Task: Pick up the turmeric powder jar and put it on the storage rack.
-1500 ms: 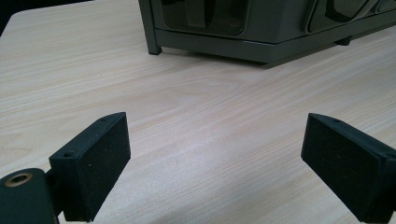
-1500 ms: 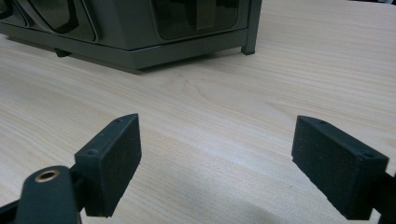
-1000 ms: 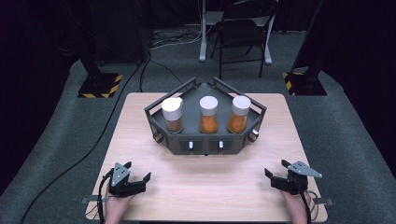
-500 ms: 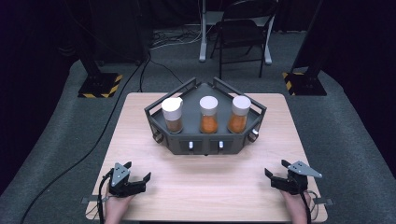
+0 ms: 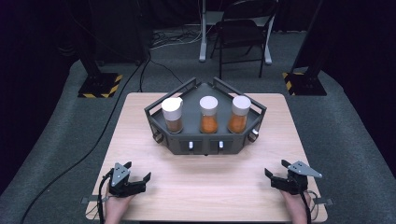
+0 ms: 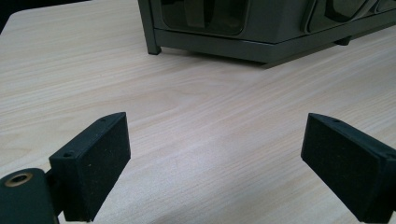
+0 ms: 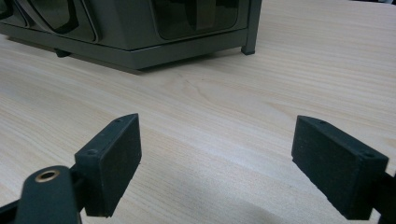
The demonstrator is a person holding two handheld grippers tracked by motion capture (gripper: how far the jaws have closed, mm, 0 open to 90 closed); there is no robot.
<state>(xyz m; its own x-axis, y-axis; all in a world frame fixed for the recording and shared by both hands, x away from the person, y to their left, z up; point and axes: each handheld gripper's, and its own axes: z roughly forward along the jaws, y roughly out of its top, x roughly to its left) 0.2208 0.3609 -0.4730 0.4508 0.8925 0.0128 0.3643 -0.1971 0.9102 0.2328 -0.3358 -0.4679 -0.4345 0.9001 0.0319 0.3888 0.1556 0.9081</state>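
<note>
A dark grey angular rack (image 5: 205, 142) stands at the middle of the wooden table (image 5: 205, 186). Three white-capped jars stand upright in it: a left jar (image 5: 172, 115) with brown contents, a middle jar (image 5: 208, 115) and a right jar (image 5: 240, 114) with orange contents. My left gripper (image 5: 138, 173) rests near the table's front left, jaws wide open on nothing. My right gripper (image 5: 276, 169) rests near the front right, open and empty as well. Each gripper view looks over bare tabletop to the rack's base (image 6: 243, 42) (image 7: 140, 44), between wide-apart pads (image 6: 95, 158) (image 7: 336, 161).
Beyond the table are a chair (image 5: 243, 32), a stand leg (image 5: 203, 46) and two black posts on yellow-striped bases (image 5: 99, 84) (image 5: 301, 81). A cable (image 5: 84, 154) runs over the grey floor on the left. Bare tabletop lies between the grippers and the rack.
</note>
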